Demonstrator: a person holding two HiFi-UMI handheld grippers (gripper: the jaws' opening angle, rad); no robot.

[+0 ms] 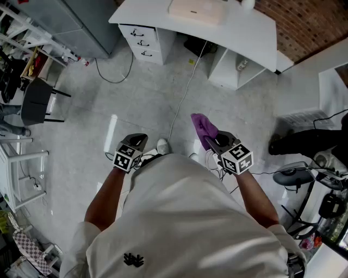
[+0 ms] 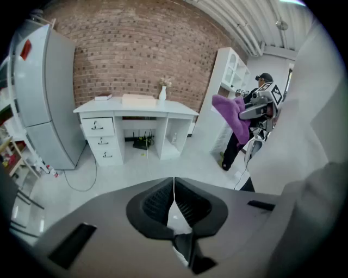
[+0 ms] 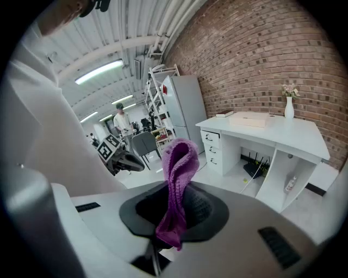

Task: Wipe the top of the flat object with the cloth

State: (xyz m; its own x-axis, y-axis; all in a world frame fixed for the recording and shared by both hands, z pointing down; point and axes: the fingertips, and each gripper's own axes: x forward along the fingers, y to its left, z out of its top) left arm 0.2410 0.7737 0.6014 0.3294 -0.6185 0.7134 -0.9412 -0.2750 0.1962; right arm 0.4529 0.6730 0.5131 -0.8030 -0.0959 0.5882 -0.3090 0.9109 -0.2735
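Standing well back from a white desk (image 1: 244,32), a person (image 1: 179,217) holds two grippers. The right gripper (image 3: 175,213) is clamped on a purple cloth (image 3: 176,179): soft, light, floppy, likely best gripped bunched. The left gripper (image 2: 174,203) has its jaws together, empty. The flat beige object (image 1: 196,10) lies on the desk.

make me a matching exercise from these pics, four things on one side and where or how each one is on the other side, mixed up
Things
1. purple cloth
2. left claw
3. white vase
4. flat beige object

Place or state
A. lies flat on the white desk
B. shut, with nothing in it
C. pinched in the right claw
D. stands upright on the desk, with flowers in it

Pairs: 1-C, 2-B, 3-D, 4-A
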